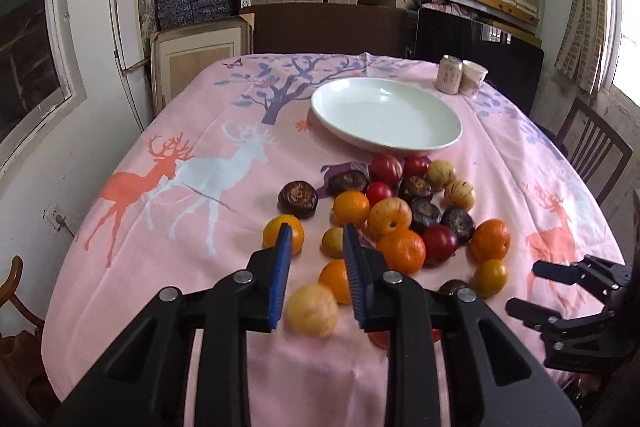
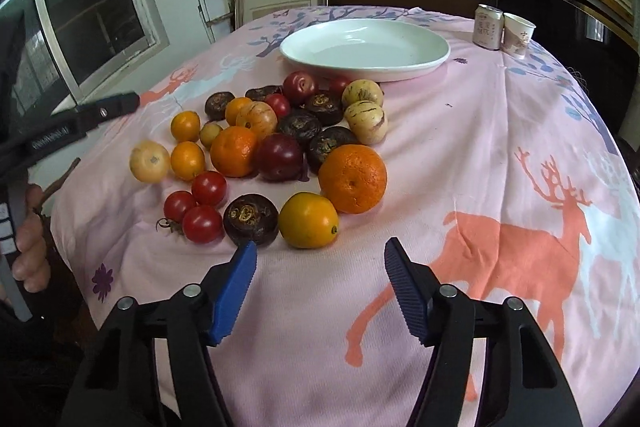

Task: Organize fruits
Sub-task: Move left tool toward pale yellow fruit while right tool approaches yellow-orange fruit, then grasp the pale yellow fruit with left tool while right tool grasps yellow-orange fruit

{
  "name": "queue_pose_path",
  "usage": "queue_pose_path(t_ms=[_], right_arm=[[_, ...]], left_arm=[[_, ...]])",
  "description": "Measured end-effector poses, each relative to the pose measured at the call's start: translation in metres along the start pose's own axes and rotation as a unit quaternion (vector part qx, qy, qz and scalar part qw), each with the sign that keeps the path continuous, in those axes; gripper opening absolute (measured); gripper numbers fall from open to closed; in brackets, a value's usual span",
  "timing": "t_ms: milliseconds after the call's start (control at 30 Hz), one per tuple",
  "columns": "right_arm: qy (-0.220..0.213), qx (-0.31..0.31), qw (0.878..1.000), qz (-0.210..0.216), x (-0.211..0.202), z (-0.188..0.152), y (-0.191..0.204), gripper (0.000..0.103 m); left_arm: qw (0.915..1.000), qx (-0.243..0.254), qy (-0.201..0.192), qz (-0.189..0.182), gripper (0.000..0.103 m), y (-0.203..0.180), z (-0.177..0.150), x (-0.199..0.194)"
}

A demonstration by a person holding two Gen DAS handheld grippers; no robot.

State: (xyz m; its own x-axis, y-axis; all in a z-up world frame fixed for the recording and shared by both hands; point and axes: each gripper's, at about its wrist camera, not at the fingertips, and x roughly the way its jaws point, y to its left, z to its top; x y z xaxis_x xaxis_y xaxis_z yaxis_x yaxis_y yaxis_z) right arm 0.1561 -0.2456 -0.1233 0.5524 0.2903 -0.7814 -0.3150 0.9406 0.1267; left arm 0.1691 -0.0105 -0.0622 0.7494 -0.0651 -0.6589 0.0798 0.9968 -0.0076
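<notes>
Left gripper (image 1: 316, 239) hovers over the fruit pile (image 1: 396, 215), blue pads parted around nothing, a pale yellow fruit (image 1: 311, 309) just below the gap. Right gripper (image 2: 320, 255) gapes wide and empty, a yellow fruit (image 2: 308, 220) near its tips at twelve o'clock. The white plate (image 2: 400, 69) sits bare beyond the heap on the pink tablecloth (image 2: 480, 147).
</notes>
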Motion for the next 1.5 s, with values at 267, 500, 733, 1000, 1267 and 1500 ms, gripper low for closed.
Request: queue_pose_path(t_ms=[267, 500, 733, 1000, 1267, 1500], right_arm=[[0.003, 0.035, 0.999, 0.005, 0.018, 0.004, -0.003, 0.049], [-0.002, 0.064, 0.998, -0.010, 0.036, 0.004, 0.003, 0.049], [-0.006, 0.055, 0.998, -0.016, 0.037, 0.005, 0.005, 0.038], [-0.057, 0.058, 0.997, -0.013, 0.016, -0.003, 0.001, 0.038], [-0.060, 0.047, 0.997, 0.003, 0.016, -0.010, -0.001, 0.038], [-0.068, 0.039, 0.997, 0.022, 0.011, -0.012, 0.001, 0.038]], left_arm=[[0.9989, 0.035, -0.010, -0.028, 0.025, -0.001, 0.019, 0.007], [0.9987, 0.035, 0.010, -0.035, 0.025, 0.046, 0.009, 0.023], [0.9974, 0.056, 0.041, -0.021, 0.025, 0.096, -0.017, 0.009], [0.9938, 0.077, 0.077, -0.025, 0.032, 0.082, -0.048, 0.028], [0.9955, 0.075, 0.057, 0.000, 0.032, 0.063, -0.051, 0.038], [0.9945, 0.090, 0.047, 0.026, 0.049, 0.049, -0.051, 0.050]])
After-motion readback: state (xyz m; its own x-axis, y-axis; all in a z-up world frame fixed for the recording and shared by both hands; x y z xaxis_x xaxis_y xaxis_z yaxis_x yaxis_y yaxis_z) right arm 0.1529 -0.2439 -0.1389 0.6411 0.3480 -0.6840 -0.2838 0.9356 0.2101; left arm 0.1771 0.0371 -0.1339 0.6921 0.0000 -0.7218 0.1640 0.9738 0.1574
